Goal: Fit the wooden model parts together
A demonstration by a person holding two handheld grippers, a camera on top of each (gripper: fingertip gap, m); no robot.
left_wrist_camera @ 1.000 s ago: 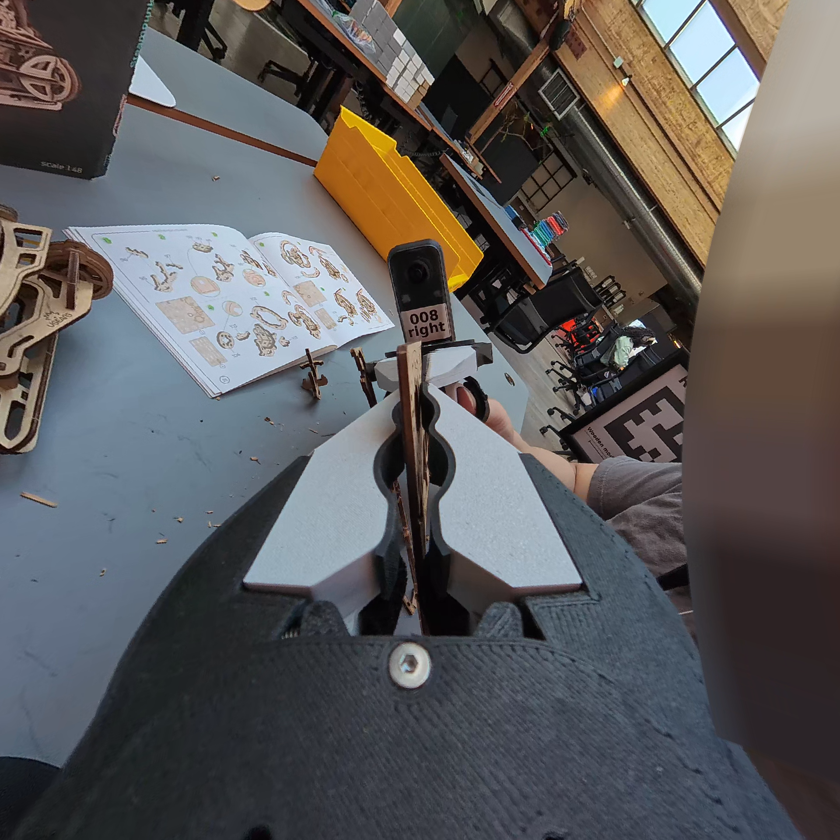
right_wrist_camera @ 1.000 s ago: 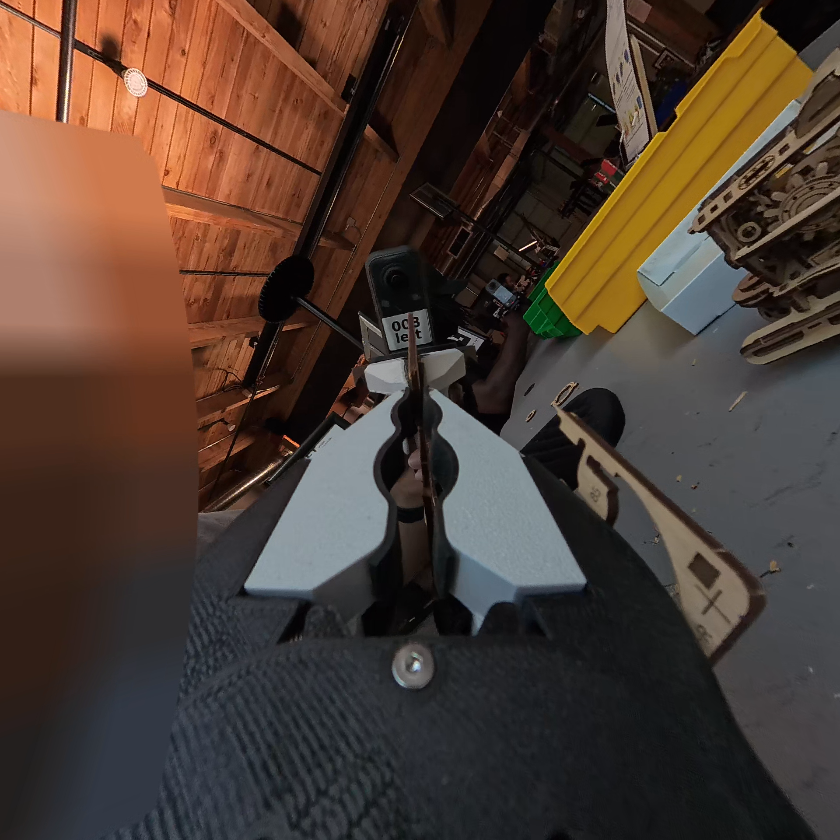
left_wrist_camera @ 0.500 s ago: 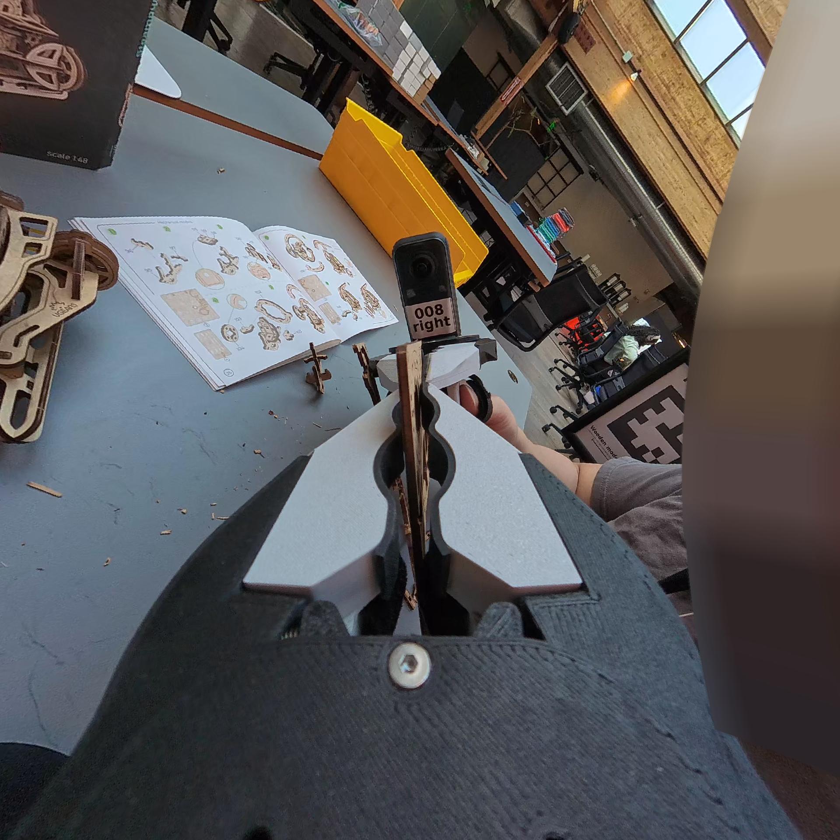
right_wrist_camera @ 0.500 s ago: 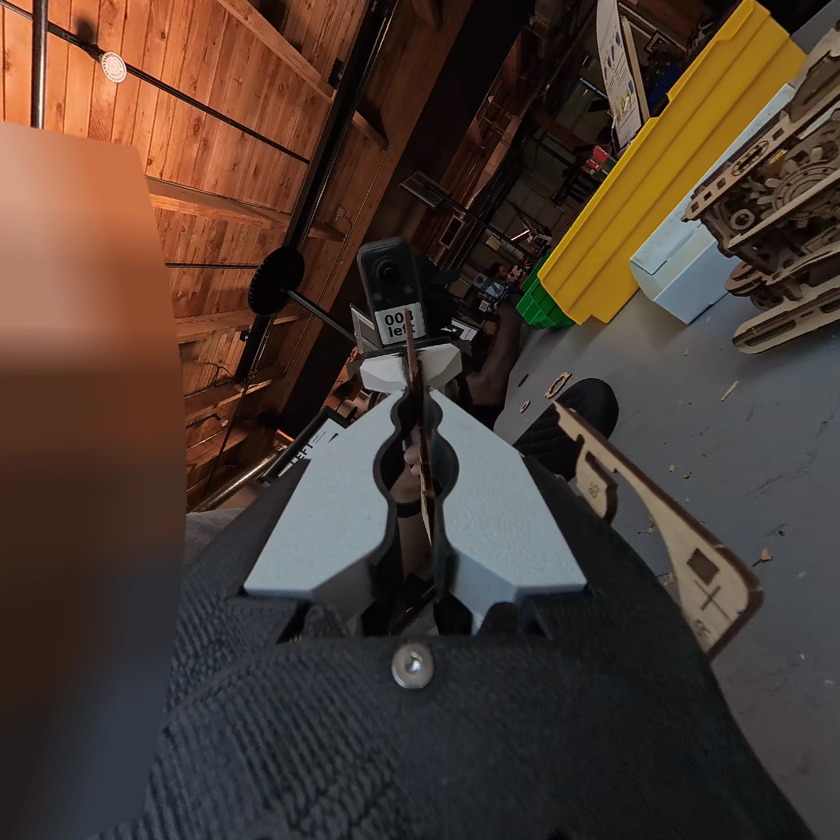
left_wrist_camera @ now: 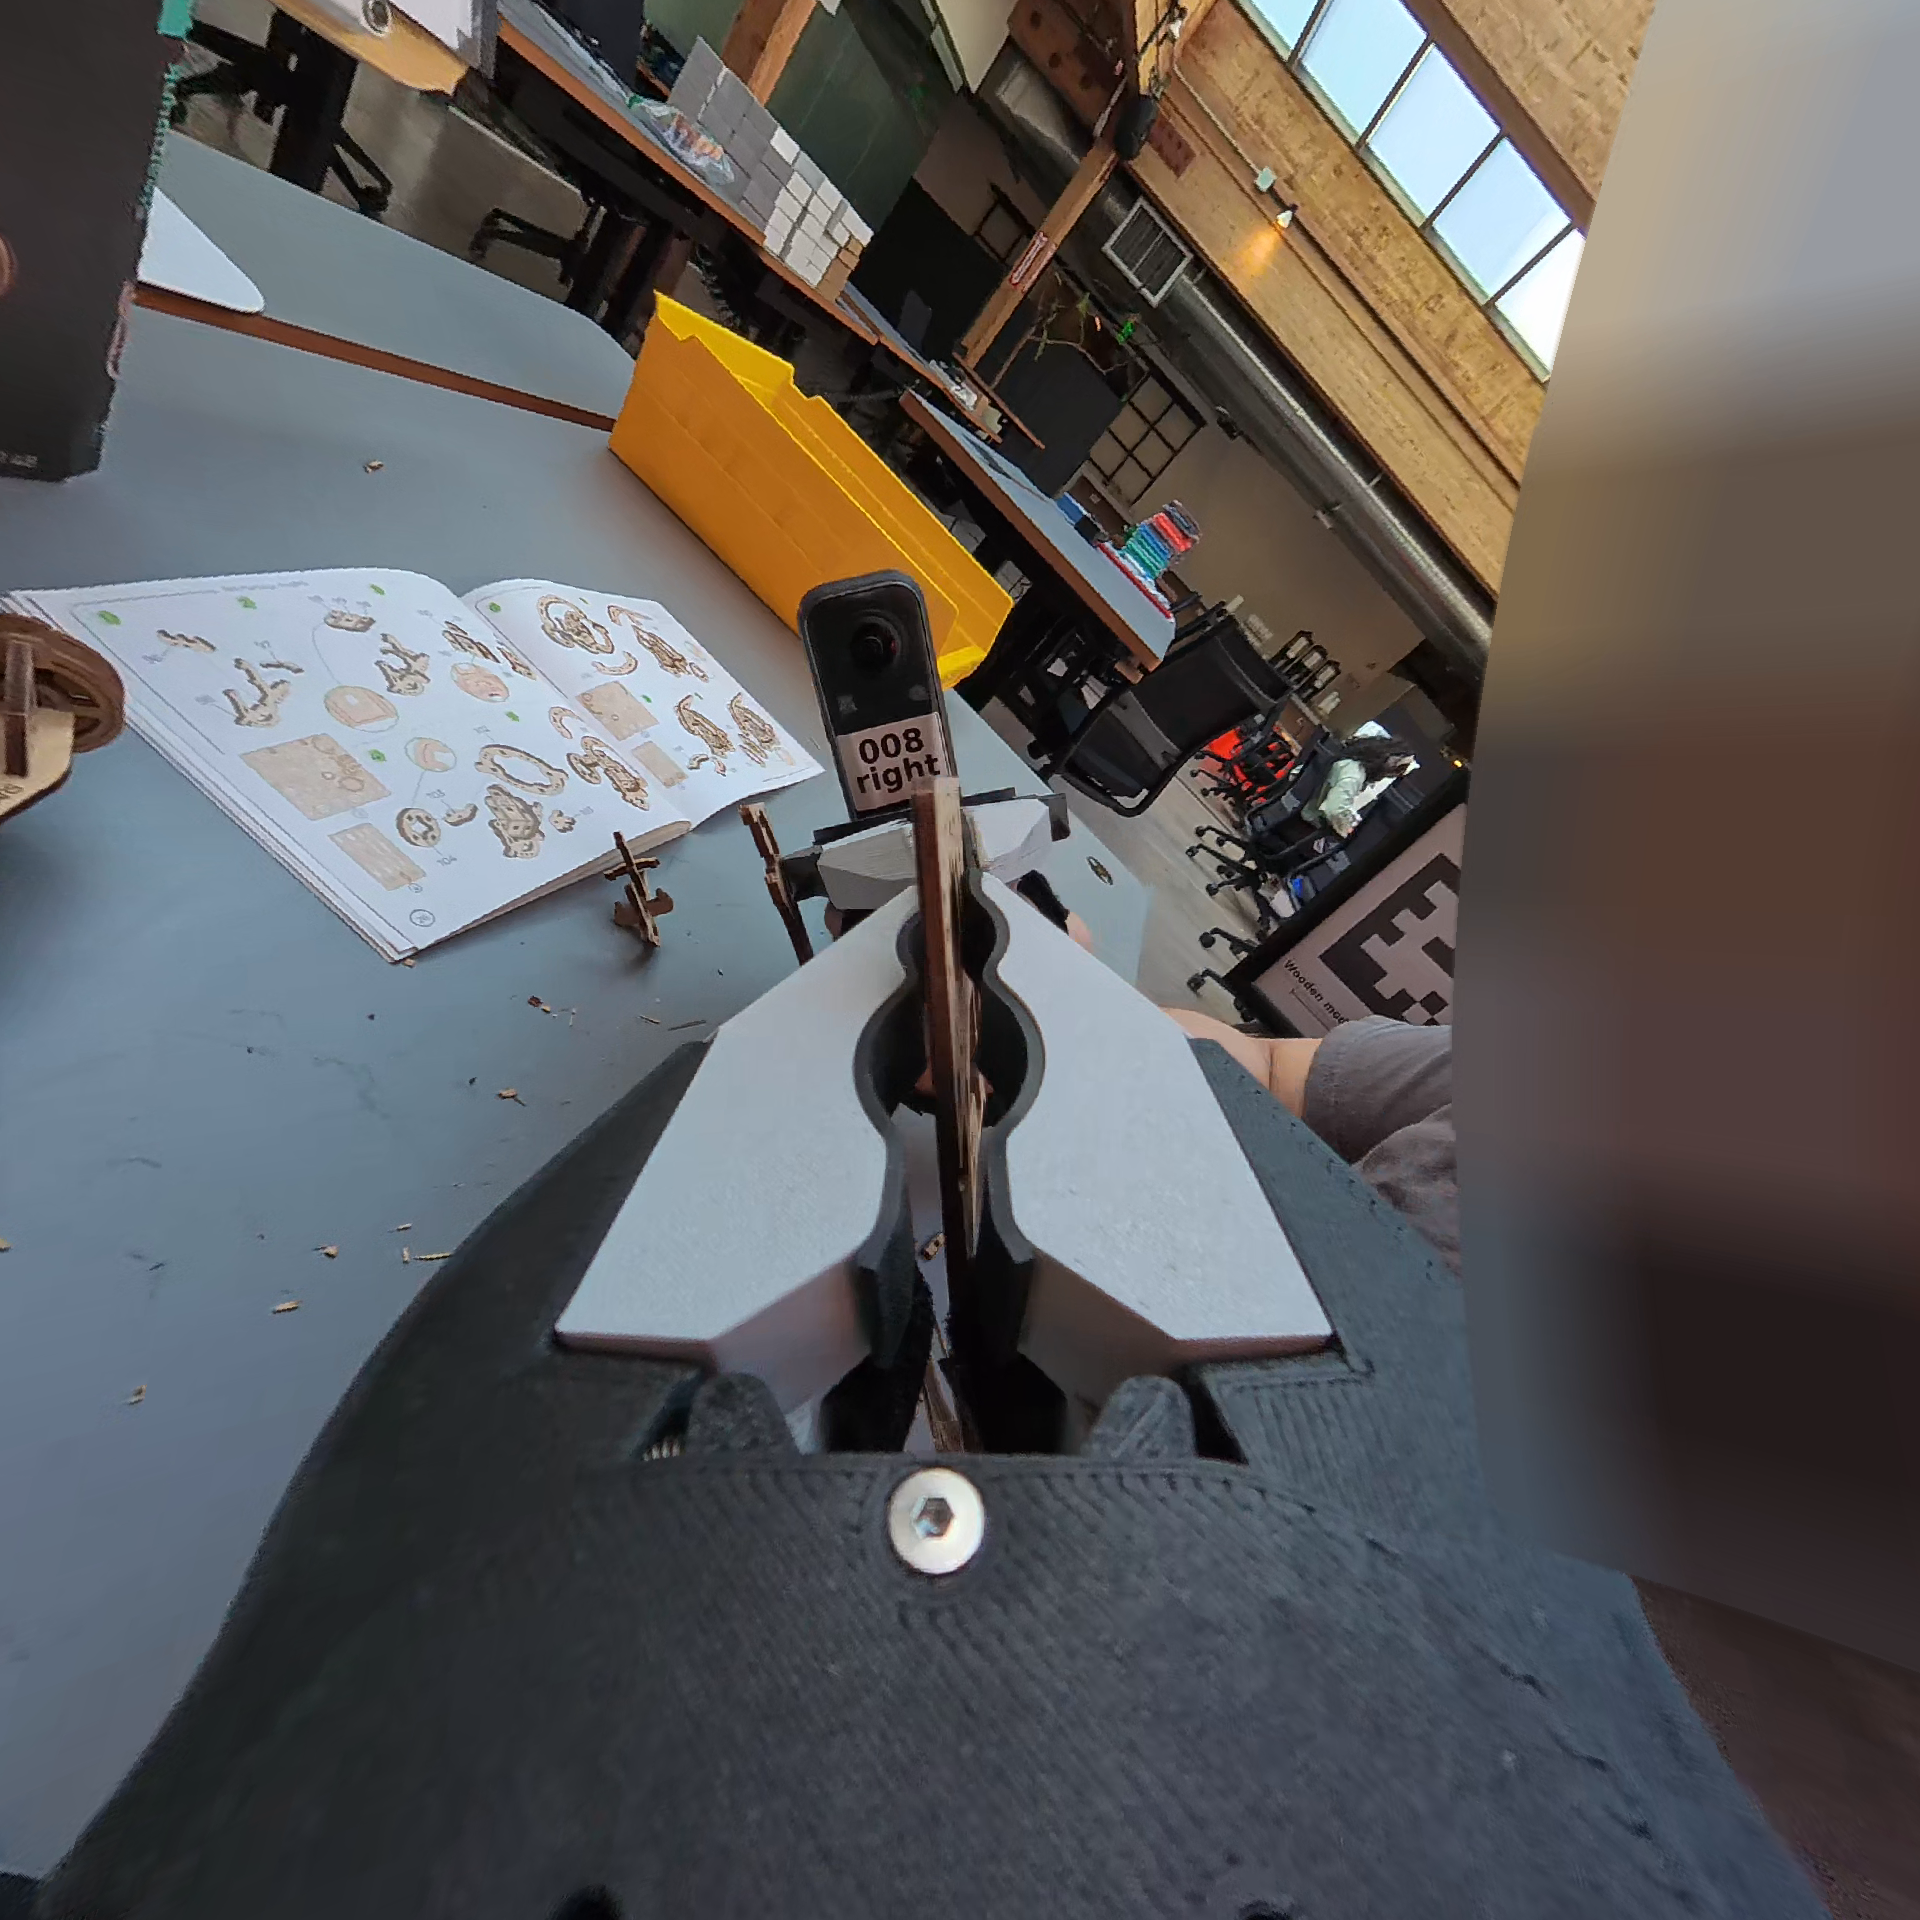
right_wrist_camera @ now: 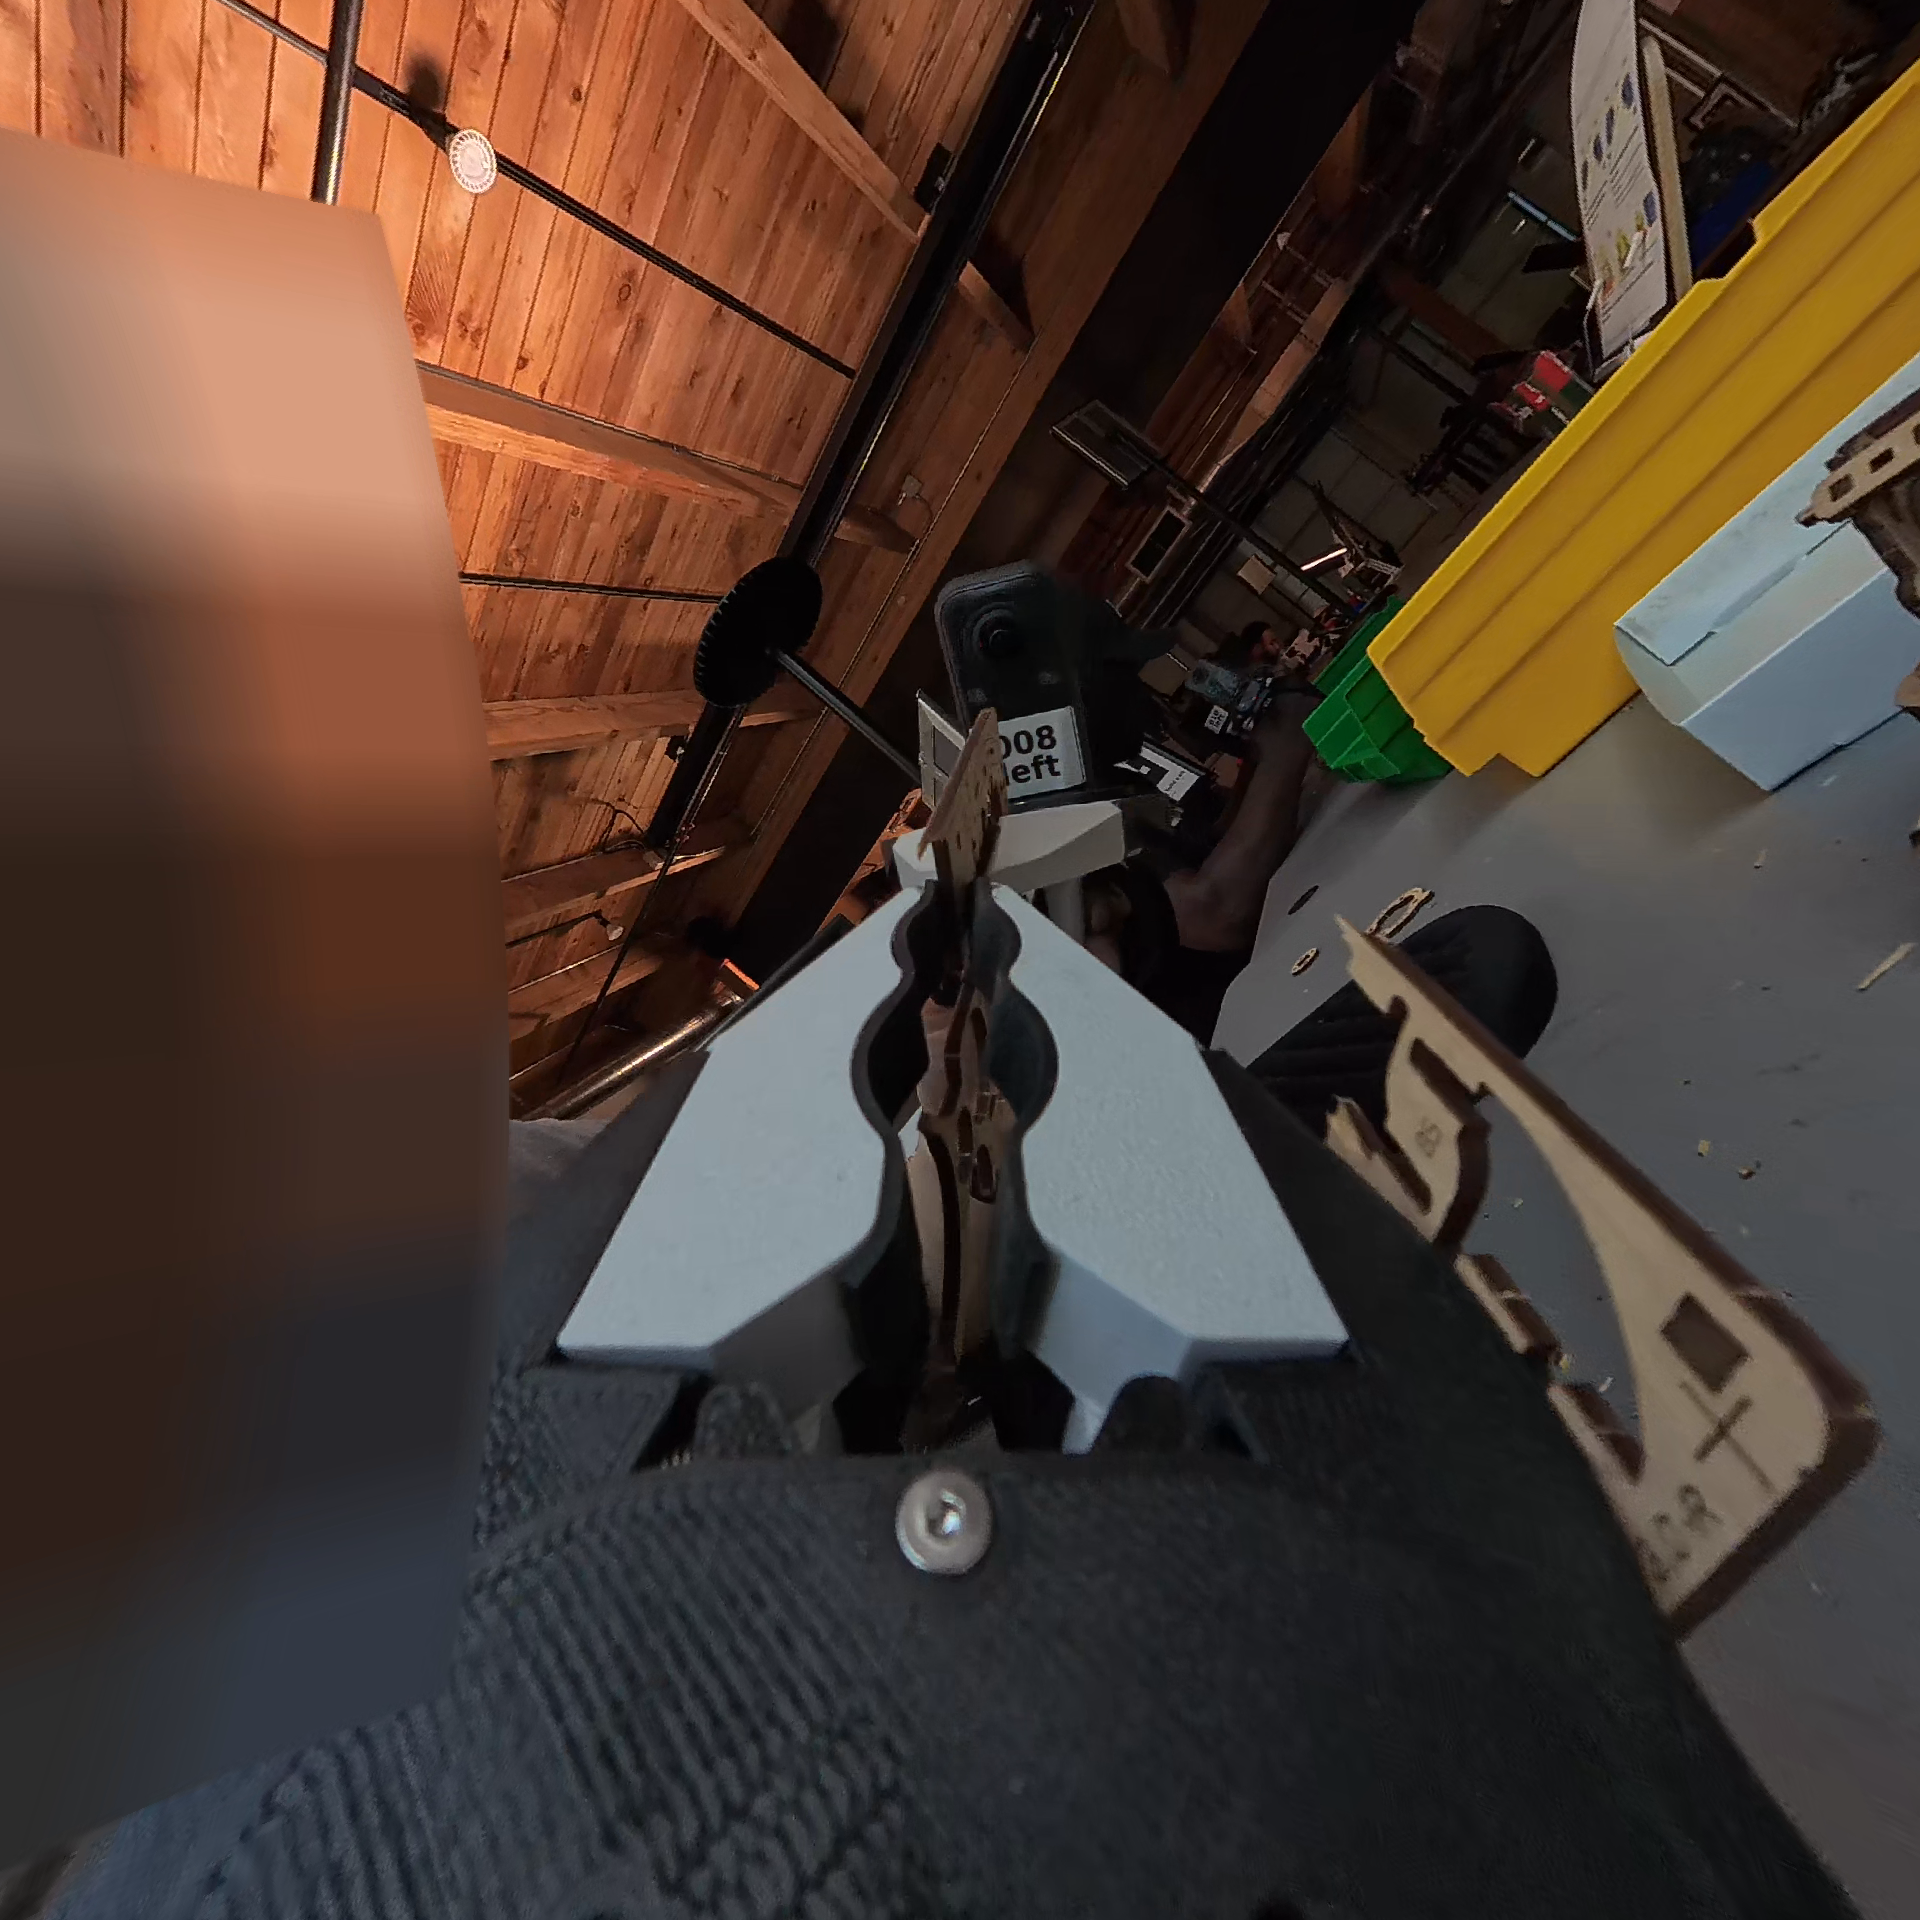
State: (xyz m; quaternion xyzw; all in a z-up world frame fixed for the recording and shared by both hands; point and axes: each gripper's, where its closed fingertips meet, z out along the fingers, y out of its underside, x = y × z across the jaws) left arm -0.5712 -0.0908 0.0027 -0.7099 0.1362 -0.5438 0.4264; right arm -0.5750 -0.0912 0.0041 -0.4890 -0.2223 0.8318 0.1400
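- At the far left of the left wrist view, a partly built wooden model (left_wrist_camera: 42, 717) is being shown resting on the grey counter (left_wrist_camera: 260, 1091), cut off by the frame edge.
- An open instruction booklet (left_wrist_camera: 416, 727) is lying flat on the counter just right of that model, with wood chips scattered around it.
- A small wooden cross-shaped piece (left_wrist_camera: 636, 888) is standing upright on the counter, just beside the booklet's near corner.
- A yellow bin (left_wrist_camera: 790, 488) is sitting farther back, beyond the booklet.
- The left tongs (left_wrist_camera: 951, 935) are being kept closed narrowly on a thin wooden part (left_wrist_camera: 948, 966), which is held edge-on and upright between the grey fingers (left_wrist_camera: 769, 1164).
- The right tongs (left_wrist_camera: 935, 852) are facing them, tip to tip.
- In the right wrist view, the right tongs (right_wrist_camera: 951, 914) are likewise being clamped narrowly on a slotted wooden strip (right_wrist_camera: 961, 1122), whose perforated tip is reaching up in front of the left tongs (right_wrist_camera: 1008, 842).
- A flat wooden panel (right_wrist_camera: 1621, 1278) with cut-outs is jutting out at the right, above the counter (right_wrist_camera: 1714, 987); what is holding it cannot be told.
- A white box (right_wrist_camera: 1766, 665) is sitting by the yellow bin (right_wrist_camera: 1621, 499).
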